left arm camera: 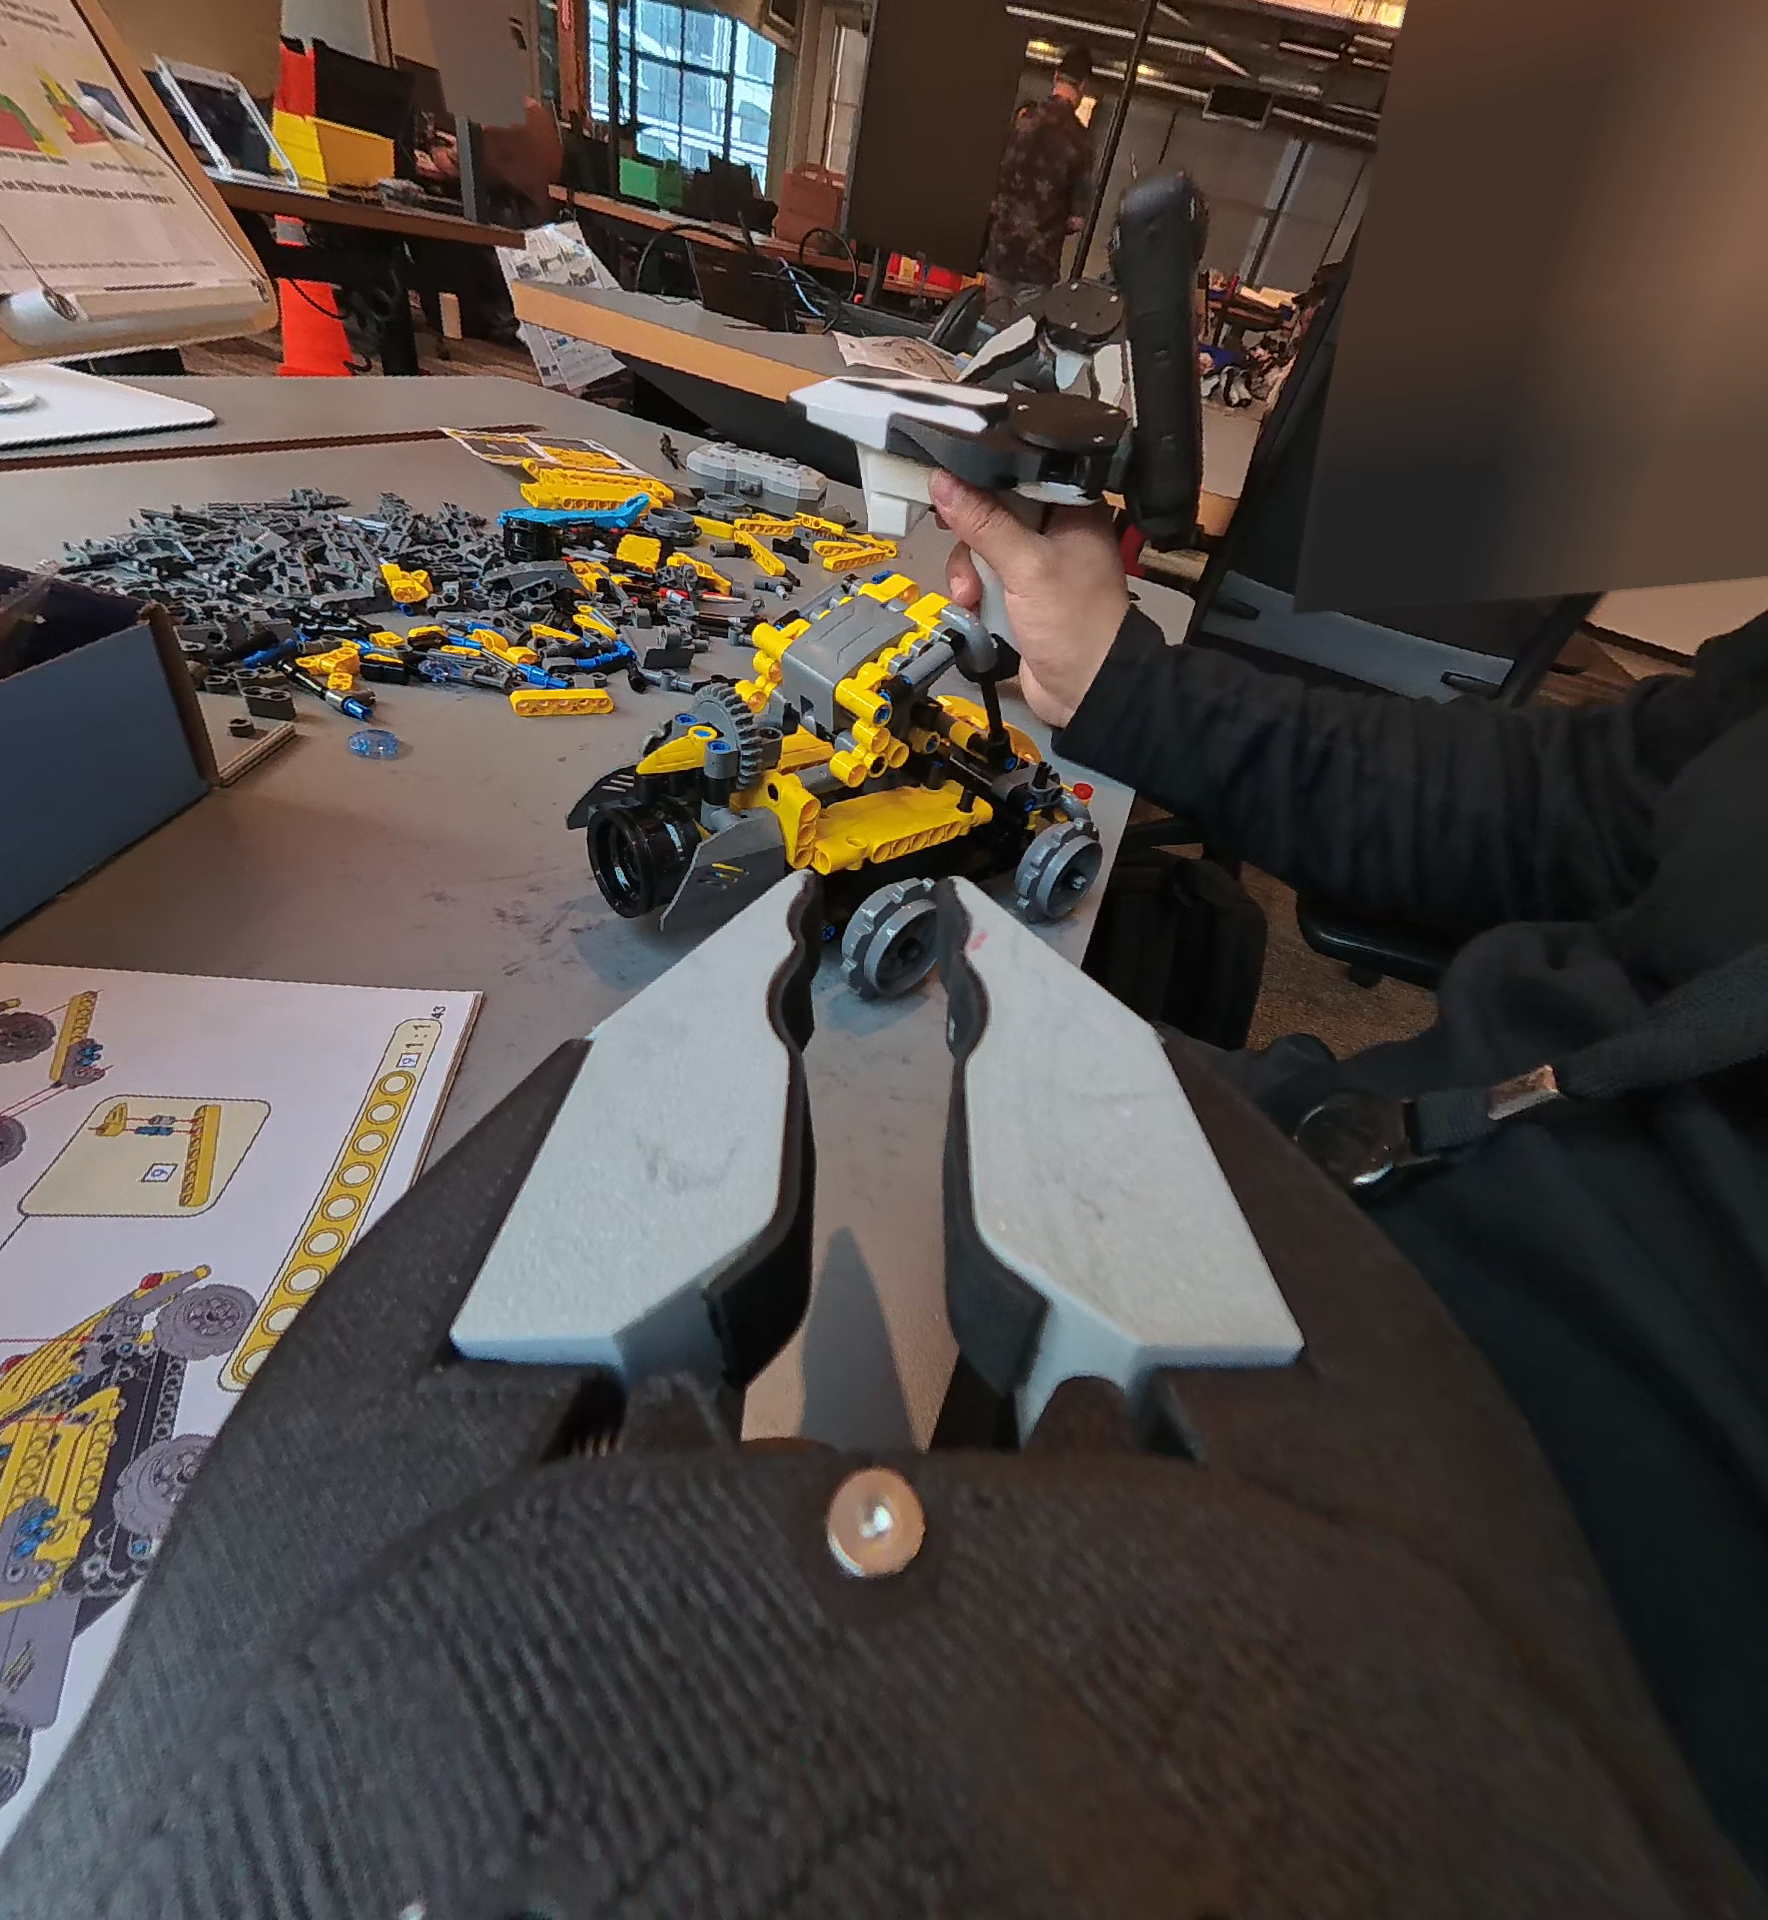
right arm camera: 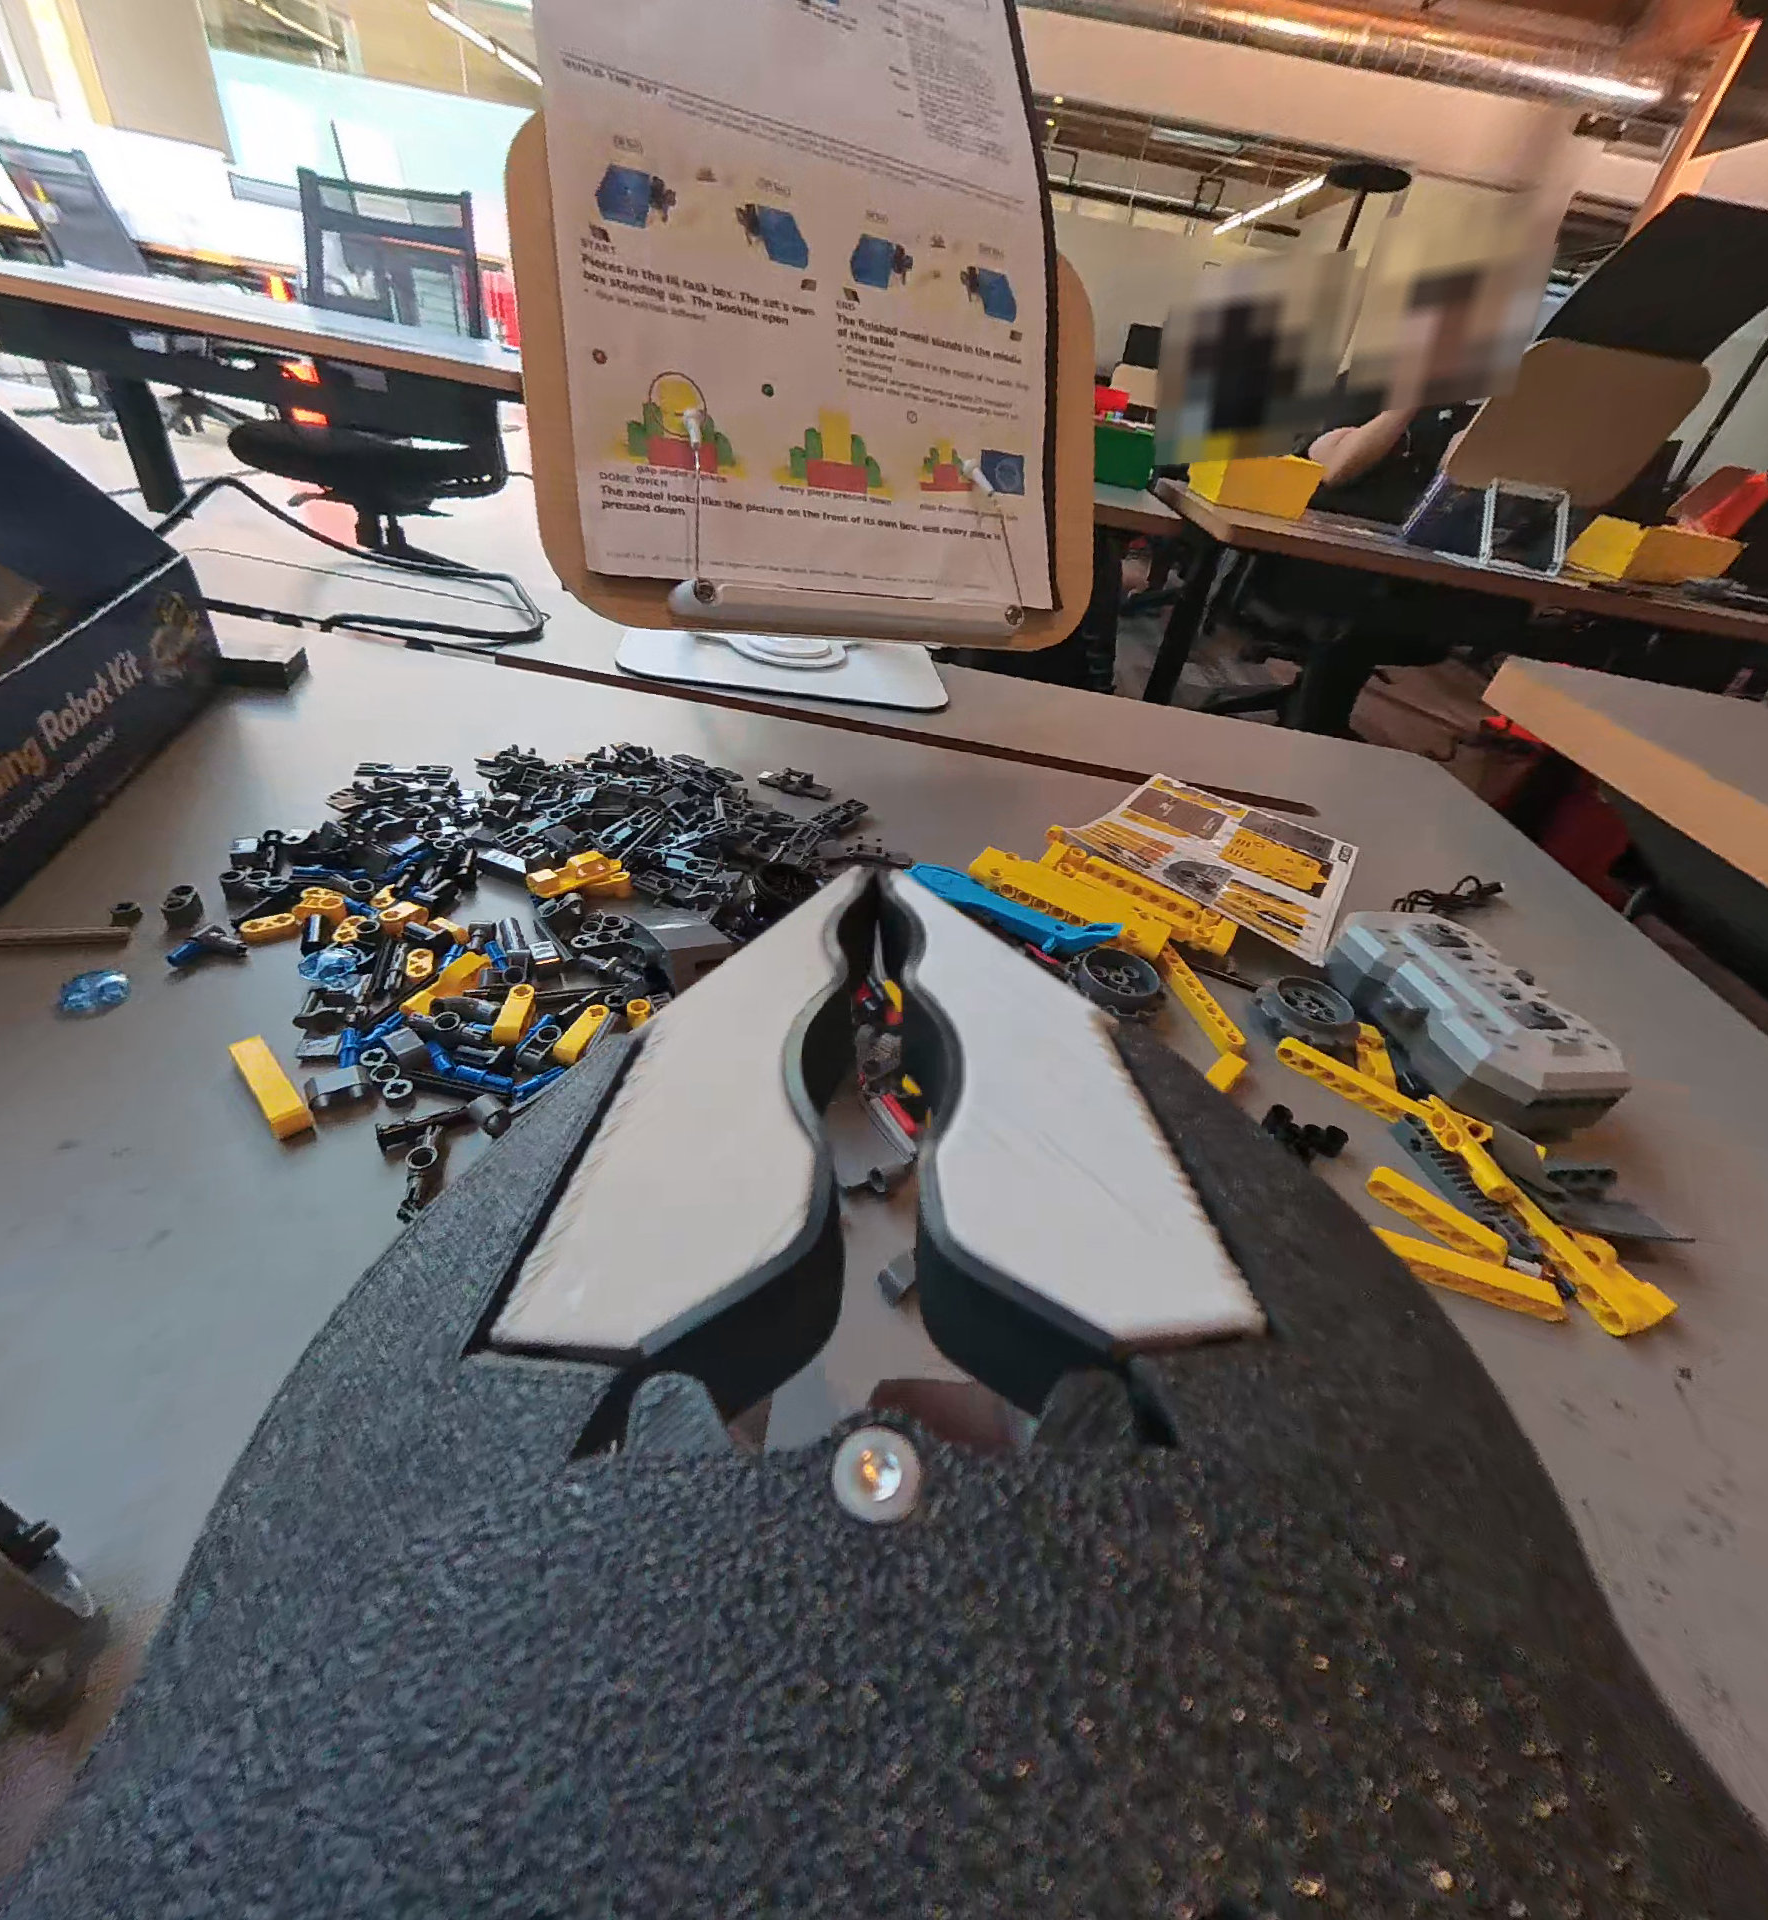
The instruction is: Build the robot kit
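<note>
A half-built yellow, grey and black toy vehicle (left arm camera: 828, 790) stands on the grey table (left arm camera: 392, 862) near its right edge. My left gripper (left arm camera: 878, 899) is low in front of it and open. The vehicle's near grey wheel (left arm camera: 890, 940) shows in the gap at the tips, and the left pad stands clear of it. My right gripper (right arm camera: 875, 883) is shut, tips together, above a pile of loose black, yellow and blue pieces (right arm camera: 506, 894). In the left wrist view it (left arm camera: 828, 405) is held by a hand (left arm camera: 1046, 623) above and behind the vehicle.
An open building booklet (left arm camera: 132, 1247) lies at the near left. A dark blue box (right arm camera: 49, 707) stands at the left. A grey battery block (right arm camera: 1472, 1008), yellow beams (right arm camera: 1482, 1247) and a sticker sheet (right arm camera: 1233, 862) lie at the right. A sheet on a stand (right arm camera: 807, 343) stands at the back. To the grey battery block (right arm camera: 1472, 1008): right tips about 25 cm, left tips about 60 cm.
</note>
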Motion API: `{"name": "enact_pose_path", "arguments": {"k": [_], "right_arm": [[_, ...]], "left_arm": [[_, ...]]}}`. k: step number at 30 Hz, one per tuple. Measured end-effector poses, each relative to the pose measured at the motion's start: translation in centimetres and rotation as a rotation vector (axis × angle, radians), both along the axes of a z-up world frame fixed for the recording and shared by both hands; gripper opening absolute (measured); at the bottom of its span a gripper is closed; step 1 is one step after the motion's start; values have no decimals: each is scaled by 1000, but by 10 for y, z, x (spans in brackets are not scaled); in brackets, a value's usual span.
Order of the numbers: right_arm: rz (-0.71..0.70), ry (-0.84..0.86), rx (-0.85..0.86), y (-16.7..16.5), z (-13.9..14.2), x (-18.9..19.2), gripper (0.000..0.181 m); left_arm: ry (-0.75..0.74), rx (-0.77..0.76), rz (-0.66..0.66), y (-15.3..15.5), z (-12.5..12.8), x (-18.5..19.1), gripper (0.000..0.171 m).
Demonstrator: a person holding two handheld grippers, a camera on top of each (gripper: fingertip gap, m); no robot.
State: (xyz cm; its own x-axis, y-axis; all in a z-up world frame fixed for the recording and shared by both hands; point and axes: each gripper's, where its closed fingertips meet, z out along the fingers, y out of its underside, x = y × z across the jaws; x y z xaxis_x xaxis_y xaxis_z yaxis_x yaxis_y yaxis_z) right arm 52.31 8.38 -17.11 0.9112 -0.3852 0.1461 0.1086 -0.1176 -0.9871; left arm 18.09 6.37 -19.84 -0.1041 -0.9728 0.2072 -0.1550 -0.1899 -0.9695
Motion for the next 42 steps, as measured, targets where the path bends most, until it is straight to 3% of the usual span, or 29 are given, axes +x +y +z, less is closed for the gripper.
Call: {"name": "enact_pose_path", "arguments": {"k": [2,3,5,8,9,12,13,14,17,20,31,33,42], "right_arm": [[15,3,-3,3,-2,-2,0],[39,11,-17,6,-5,-5,17],[95,24,-65,11,-14,-13,0],[127,24,-70,15,-16,-20,8],[130,31,-91,17,-19,-20,0],[125,28,-172,22,-31,-20,0],[147,32,-198,25,-35,-23,8],[174,44,-246,28,-42,-25,22],[228,71,-459,35,-68,-23,18],[315,106,-587,43,-71,-19,4],[419,73,-1075,53,-105,0,13],[468,114,-1064,54,-106,-8,5],[522,223,-1029,57,-102,-19,11]], "left_arm": [[0,-1,0,0,0,0,19],[0,-1,0,0,0,0,18],[-1,0,-1,0,0,0,19],[-2,0,-1,0,0,0,18],[-2,0,-1,0,0,0,18],[-1,-1,-2,0,0,0,18],[0,-2,-2,0,0,0,18],[0,-4,-3,0,0,0,18],[0,-7,-3,0,0,0,18],[3,-11,-9,0,0,0,18],[1,-27,-18,0,0,0,18],[-1,-30,-19,0,0,-1,18],[0,-34,-21,0,0,-1,18]]}}
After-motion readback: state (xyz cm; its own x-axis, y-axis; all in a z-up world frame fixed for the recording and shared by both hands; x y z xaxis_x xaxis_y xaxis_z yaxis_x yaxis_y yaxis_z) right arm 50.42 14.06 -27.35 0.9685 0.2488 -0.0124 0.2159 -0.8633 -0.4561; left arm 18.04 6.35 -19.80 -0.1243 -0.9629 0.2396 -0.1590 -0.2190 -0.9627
